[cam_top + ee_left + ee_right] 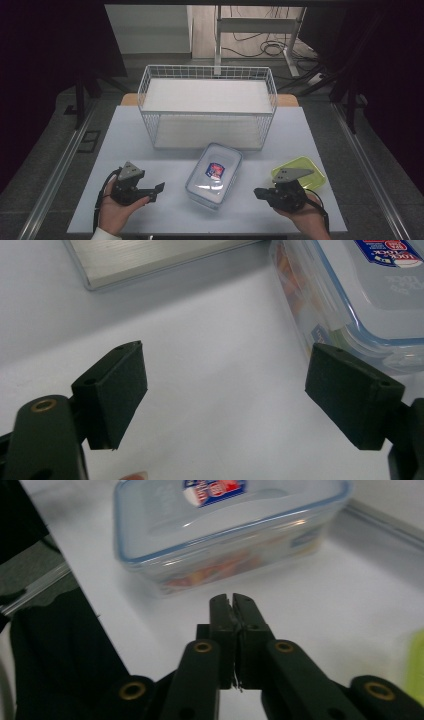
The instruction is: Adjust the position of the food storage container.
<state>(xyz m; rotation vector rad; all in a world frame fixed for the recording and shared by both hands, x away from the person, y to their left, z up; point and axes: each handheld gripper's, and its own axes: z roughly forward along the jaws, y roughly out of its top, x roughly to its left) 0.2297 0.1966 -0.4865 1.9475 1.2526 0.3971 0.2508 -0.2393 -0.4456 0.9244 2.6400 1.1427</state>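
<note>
A clear plastic food container (214, 173) with a blue-rimmed lid and a red and blue label lies on the white table, between my two grippers. My left gripper (159, 188) rests to its left, jaws wide open and empty; in the left gripper view the container (360, 290) sits just beyond the right jaw. My right gripper (258, 192) is to the container's right, jaws shut with nothing between them. In the right gripper view the gripper (231, 600) points at the container's side (225, 535), a short way off.
A white wire basket (207, 106) stands behind the container at the table's far side. A yellow-green lid (300, 172) lies flat behind my right gripper. The table's front edge runs just below both hands.
</note>
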